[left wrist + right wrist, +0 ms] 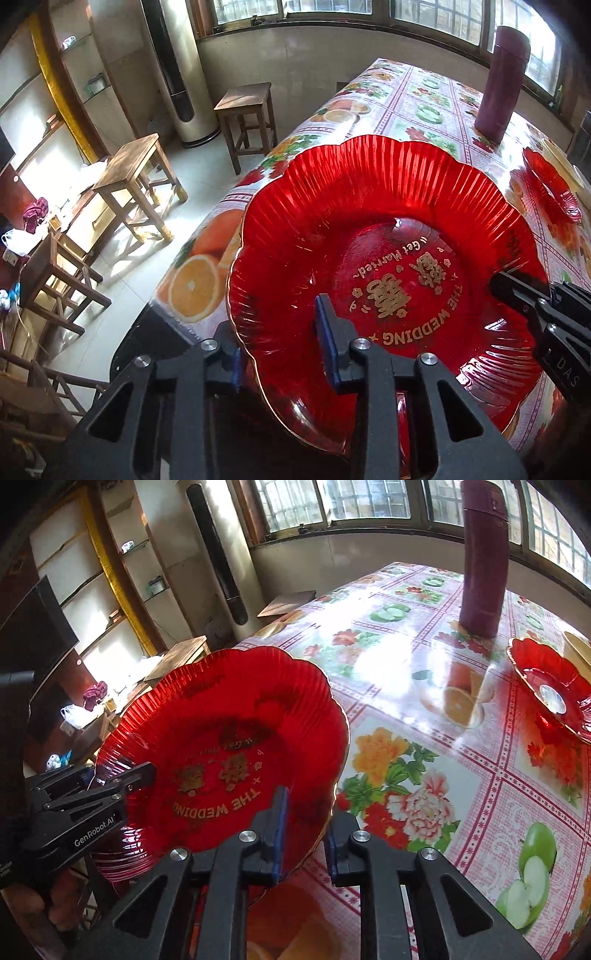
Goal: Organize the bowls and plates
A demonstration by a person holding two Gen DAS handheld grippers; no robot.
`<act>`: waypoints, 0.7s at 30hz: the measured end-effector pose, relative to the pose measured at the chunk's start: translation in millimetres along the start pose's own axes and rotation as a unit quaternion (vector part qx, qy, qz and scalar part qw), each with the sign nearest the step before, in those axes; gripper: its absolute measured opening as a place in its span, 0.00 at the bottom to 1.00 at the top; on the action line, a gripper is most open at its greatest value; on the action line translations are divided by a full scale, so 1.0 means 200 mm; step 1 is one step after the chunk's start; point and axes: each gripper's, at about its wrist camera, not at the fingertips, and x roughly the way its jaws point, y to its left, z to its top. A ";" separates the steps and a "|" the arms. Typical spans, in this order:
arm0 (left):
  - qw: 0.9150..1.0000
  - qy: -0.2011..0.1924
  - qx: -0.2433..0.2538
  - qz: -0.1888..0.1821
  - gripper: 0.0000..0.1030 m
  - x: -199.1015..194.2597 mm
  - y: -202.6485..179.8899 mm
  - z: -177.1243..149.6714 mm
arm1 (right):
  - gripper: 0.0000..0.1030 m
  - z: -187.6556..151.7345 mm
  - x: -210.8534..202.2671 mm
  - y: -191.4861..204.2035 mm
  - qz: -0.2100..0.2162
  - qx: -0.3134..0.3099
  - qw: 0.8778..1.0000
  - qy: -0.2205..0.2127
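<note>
Both tools clamp the plate (369, 258) rim: left tool (284, 343) at lower left, right tool (306, 834) at lower centre; plate overhangs the desk (424, 686) edge. Lift evenly, keeping it level

Room was pretty sunlit: barred windows (332, 502) along the back wall, wooden stools (247, 118) on pale tiled floor (140, 266), tall tower unit (177, 74) nearby.

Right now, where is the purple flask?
The purple flask stands upright on the far part of the table near the windows, beyond the small red dish at the right.
</note>
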 end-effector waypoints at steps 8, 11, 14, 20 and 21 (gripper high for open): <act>0.991 -0.101 0.005 0.087 0.51 -0.39 0.07 -0.08 | 0.35 0.04 -0.24 -0.07 0.004 -0.004 0.999 -0.042; 0.976 -0.202 0.008 0.078 0.76 -0.68 0.03 -0.04 | 0.72 0.05 -0.45 -0.25 -0.018 0.019 0.994 -0.102; 0.968 -0.250 0.036 -0.006 0.91 -0.86 -0.16 0.06 | 0.80 0.07 -0.62 -0.52 -0.061 0.059 0.987 -0.134; 0.973 -0.123 0.096 -0.170 1.00 -0.64 -0.80 0.43 | 0.80 0.13 -0.72 -1.15 -0.092 0.180 0.973 -0.108; 0.974 -0.098 0.101 -0.175 1.00 -0.56 -0.90 0.48 | 0.80 0.14 -0.71 -1.24 -0.093 0.195 0.971 -0.102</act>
